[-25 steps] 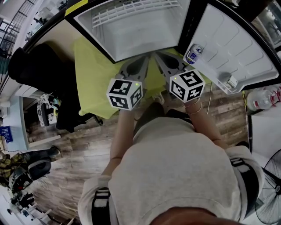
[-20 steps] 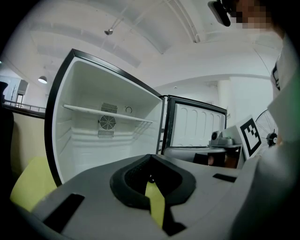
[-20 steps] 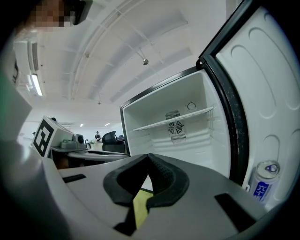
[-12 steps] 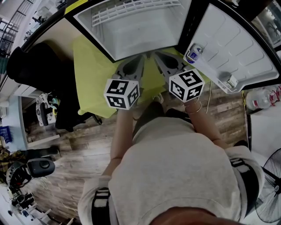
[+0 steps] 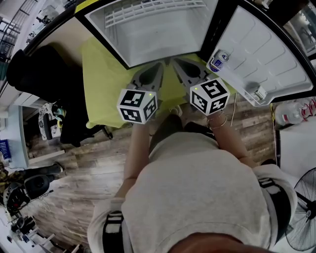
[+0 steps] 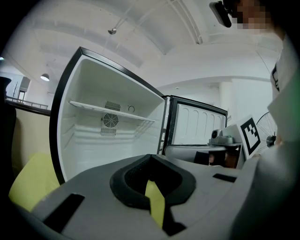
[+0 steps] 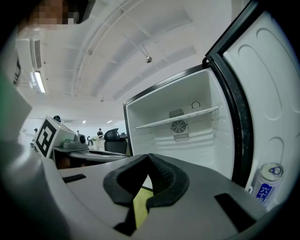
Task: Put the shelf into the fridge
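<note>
Left gripper (image 5: 158, 65) and right gripper (image 5: 174, 62) stay clenched, empty and unmoved before the open fridge (image 5: 158, 44); shelf (image 5: 148, 12) sits inside, so task looks done.

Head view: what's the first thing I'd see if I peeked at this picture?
The big white fridge stands wide open at the top, with a wire shelf inside. Just below, the left claw and right claw point at it, both shut and empty, above a bright yellow-green cloth. A small can sits in the door on the right.
</note>
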Motion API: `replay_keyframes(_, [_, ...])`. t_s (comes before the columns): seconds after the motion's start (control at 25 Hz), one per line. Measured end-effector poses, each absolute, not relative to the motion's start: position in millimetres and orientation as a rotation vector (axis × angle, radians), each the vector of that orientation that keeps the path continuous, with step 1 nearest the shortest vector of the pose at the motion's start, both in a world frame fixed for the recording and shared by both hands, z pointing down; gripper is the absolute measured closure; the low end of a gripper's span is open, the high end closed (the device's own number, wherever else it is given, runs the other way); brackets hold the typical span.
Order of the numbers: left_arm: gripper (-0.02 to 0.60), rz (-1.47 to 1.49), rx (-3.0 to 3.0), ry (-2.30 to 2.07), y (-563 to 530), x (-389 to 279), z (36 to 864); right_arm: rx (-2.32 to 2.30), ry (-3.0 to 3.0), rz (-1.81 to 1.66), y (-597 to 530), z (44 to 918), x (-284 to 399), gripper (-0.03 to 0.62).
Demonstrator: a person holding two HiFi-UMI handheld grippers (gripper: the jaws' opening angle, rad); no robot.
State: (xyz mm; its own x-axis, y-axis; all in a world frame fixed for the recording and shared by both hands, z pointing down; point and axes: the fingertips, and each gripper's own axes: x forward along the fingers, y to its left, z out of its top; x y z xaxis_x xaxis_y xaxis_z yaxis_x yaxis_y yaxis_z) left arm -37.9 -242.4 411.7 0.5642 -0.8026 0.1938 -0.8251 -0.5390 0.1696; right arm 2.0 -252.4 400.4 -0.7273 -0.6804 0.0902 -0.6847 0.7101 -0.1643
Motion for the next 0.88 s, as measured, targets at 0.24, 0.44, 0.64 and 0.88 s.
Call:
replay_keyframes(0.24, [0.569, 0.126, 2.550, -1.363, -241, -38, 412, 1.142, -2.889, 0.288, -250, 399, 3, 0.585])
replay_keyframes(0.44, [0.569, 0.135, 2.557, -1.360, -239, -34, 411, 1.153, -2.889, 0.289, -248, 398, 6, 0.585])
replay_keyframes(0.64, [0.569, 0.140, 2.569, -1.356, -238, -29, 412, 1.168, -2.882, 0.287, -247, 399, 12, 0.585])
replay_keyframes(0.88, [0.569, 0.115, 2.563, -1.353, -234, -30, 411, 1.144, -2.885, 0.299, -244, 399, 11, 0.584])
